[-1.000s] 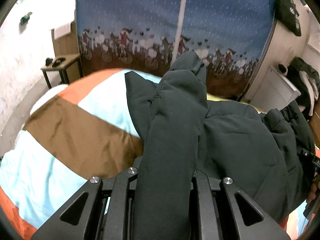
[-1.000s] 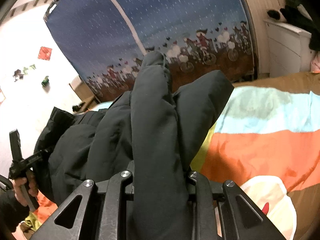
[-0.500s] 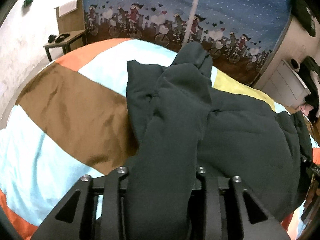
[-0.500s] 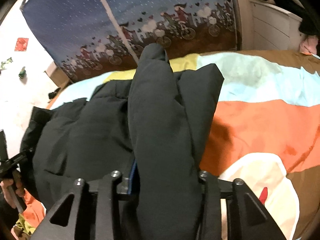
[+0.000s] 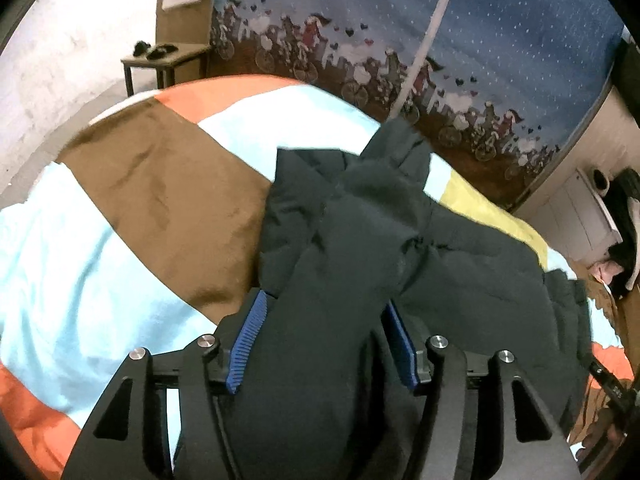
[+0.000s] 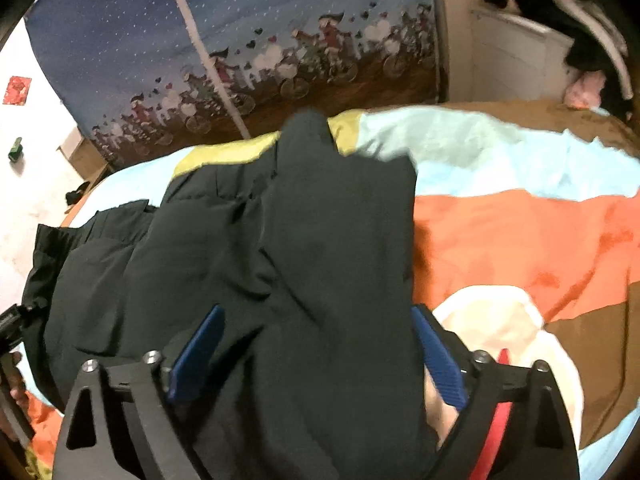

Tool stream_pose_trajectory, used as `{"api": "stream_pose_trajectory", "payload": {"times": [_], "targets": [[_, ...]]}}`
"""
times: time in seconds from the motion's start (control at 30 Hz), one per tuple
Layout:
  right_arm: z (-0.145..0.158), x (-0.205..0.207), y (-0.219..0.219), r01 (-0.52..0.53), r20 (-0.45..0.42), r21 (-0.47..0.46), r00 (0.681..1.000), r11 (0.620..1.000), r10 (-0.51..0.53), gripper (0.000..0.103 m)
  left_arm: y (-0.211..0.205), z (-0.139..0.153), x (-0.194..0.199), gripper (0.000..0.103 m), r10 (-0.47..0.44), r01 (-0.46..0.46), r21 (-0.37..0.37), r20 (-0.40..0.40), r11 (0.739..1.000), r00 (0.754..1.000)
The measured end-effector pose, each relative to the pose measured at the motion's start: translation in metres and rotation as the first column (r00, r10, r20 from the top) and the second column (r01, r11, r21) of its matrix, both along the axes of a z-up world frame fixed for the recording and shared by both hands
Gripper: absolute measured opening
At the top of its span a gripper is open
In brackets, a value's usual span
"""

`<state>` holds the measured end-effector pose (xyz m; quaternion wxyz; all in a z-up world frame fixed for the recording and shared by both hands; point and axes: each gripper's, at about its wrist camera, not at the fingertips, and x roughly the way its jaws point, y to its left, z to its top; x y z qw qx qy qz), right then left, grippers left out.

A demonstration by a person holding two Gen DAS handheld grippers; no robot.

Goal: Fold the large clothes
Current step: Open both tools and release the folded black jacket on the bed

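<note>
A large dark padded jacket (image 5: 472,280) lies bunched on the bed; it also shows in the right wrist view (image 6: 132,272). A fold of the jacket (image 5: 344,264) lies between the spread jaws of my left gripper (image 5: 324,312), whose blue pads (image 5: 248,340) stand apart from the cloth. Another fold (image 6: 336,264) lies between the wide-open jaws of my right gripper (image 6: 320,320), blue pads (image 6: 438,354) well apart. The other gripper shows at each view's edge.
The bed has a patchwork cover of brown (image 5: 160,200), light blue, orange (image 6: 520,240) and yellow. A blue curtain with bicycle figures (image 5: 500,60) hangs behind. A small side table (image 5: 164,60) stands far left. A white cabinet with clothes (image 6: 540,52) stands right.
Both grippers have lowered the jacket folds onto the bed and their jaws have opened; the blue pads now show beside the cloth.
</note>
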<state>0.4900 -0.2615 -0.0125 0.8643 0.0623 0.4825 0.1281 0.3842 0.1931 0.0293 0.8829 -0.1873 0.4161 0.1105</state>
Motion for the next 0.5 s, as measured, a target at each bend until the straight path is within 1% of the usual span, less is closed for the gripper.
{"api": "stream_pose_trajectory", "payload": {"times": [0.17,0.27,0.37,0.5], "targets": [[0.029,-0.013,0.011,-0.037,0.086,-0.013,0.996,0.999,0.038,0.101,-0.007,0.019,-0.017,0.058,0.006,-0.007,0.008,0.054,1.0,0.999],[0.042,-0.027,0.024,-0.072,0.125,-0.017,0.989,0.997,0.073,0.103,-0.015,0.028,-0.026,0.061,-0.019,0.02,-0.012,0.081,1.0,0.997],[0.054,-0.038,0.038,-0.101,0.16,-0.027,0.982,0.995,0.104,0.103,-0.03,0.042,-0.036,0.065,-0.049,0.049,0.01,0.105,0.999,0.993],[0.073,-0.051,0.048,-0.124,0.198,-0.016,0.972,0.992,0.125,0.103,-0.048,0.059,-0.049,0.081,-0.084,0.076,0.052,0.167,0.996,0.982]]}}
